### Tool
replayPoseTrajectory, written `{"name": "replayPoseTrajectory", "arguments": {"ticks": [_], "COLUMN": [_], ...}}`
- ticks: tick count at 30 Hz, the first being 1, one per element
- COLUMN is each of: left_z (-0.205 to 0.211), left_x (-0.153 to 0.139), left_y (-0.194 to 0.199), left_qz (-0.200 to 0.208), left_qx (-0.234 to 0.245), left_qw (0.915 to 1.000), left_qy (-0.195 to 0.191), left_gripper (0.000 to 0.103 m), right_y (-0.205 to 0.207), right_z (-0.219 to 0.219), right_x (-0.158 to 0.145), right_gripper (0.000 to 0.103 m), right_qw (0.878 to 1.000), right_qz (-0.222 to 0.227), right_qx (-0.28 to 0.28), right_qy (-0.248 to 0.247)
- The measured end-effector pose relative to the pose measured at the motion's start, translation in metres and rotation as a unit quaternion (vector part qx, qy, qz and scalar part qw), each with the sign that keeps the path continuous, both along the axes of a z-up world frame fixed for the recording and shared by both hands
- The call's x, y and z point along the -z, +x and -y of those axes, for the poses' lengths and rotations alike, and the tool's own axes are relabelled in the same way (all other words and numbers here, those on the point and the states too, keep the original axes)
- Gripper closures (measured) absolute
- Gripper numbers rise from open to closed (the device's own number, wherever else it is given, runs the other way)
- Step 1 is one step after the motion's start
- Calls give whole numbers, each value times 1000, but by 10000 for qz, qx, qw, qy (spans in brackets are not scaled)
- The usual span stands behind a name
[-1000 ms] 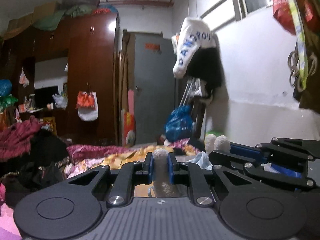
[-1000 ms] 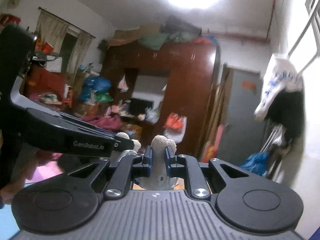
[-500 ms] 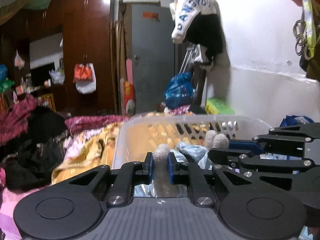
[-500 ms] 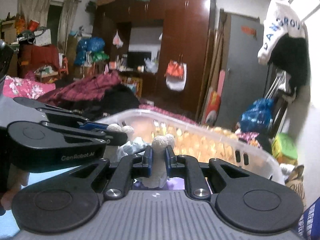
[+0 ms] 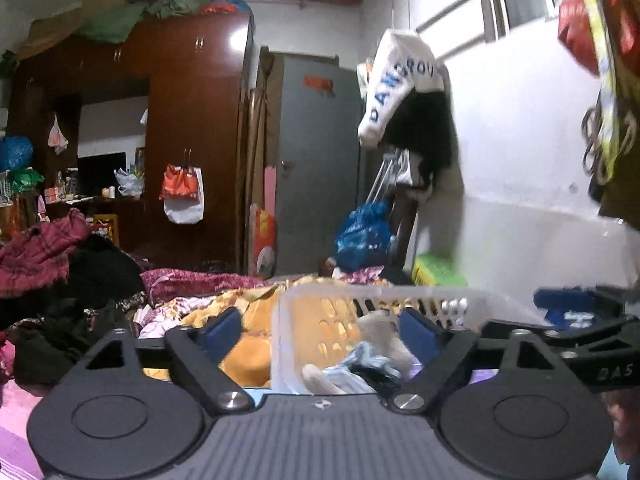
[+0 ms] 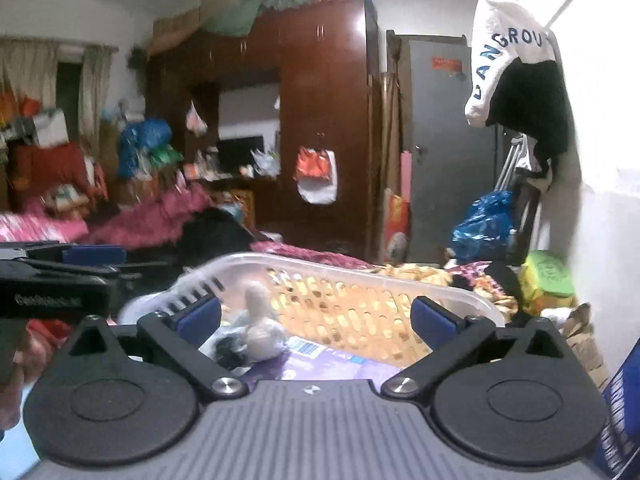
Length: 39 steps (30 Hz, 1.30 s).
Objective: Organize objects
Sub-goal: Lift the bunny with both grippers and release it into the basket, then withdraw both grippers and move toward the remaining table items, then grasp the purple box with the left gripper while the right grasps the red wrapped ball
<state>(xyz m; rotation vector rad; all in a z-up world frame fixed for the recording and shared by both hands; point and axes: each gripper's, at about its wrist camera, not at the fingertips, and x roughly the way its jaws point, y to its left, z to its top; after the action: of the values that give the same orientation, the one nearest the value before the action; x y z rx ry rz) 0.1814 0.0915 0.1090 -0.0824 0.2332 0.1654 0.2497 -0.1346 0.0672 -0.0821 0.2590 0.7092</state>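
Both hand-held grippers, left (image 5: 320, 330) and right (image 6: 316, 316), are opening wide and empty over the white basket (image 6: 440, 292), pale sock bundle (image 6: 260, 320) lying loose inside it with other small items; clothes pile (image 5: 60, 264) beyond the basket looks unsorted.

Pale sock (image 6: 260, 326) – crumpled, toe up – lies among small garments inside the translucent slotted basket (image 6: 460, 298).
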Motion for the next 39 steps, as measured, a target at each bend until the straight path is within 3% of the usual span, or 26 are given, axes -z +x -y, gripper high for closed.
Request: {"name": "replayPoseTrajectory", "arguments": {"ticks": [2, 5, 8, 11, 18, 23, 28, 30, 33, 39], "left_z": [1, 7, 18, 22, 24, 9, 7, 1, -8, -16], "left_x": [-10, -23, -22, -7, 68, 105, 118, 120, 121, 118], "left_y": [-16, -36, -51, -67, -108, -91, -66, -61, -56, -59], "left_qz": [60, 24, -155, -360, -407, -771, -1032, -1023, -1029, -964], "left_qx": [-15, 11, 16, 105, 21, 398, 280, 279, 356, 190], "left_qw": [10000, 10000, 9996, 9989, 9990, 9942, 9919, 9905, 9868, 9879], "left_qy": [-25, -19, 244, 266, 188, -639, -681, -872, -1203, -1202], "left_gripper": [1, 0, 0, 0, 0, 0, 0, 1, 1, 1], "right_y": [-10, -25, -33, -46, -69, -62, -61, -57, -50, -38], "right_z": [10, 24, 28, 32, 55, 61, 41, 26, 10, -17], "right_x": [-5, -13, -18, -4, 77, 90, 92, 90, 88, 86], "right_gripper": [0, 0, 0, 0, 0, 0, 0, 0, 9, 25], "right_qw": [10000, 9996, 9996, 9999, 9961, 9931, 9934, 9932, 9918, 9882], "right_qz": [21, 110, 89, -42, -787, -1051, -1056, -1069, -1199, -1412], "right_qx": [71, 198, 149, -7, -367, -300, -371, -459, -451, -557], "right_qy": [67, 149, 242, 168, 146, 414, 240, 35, -27, -227]}}
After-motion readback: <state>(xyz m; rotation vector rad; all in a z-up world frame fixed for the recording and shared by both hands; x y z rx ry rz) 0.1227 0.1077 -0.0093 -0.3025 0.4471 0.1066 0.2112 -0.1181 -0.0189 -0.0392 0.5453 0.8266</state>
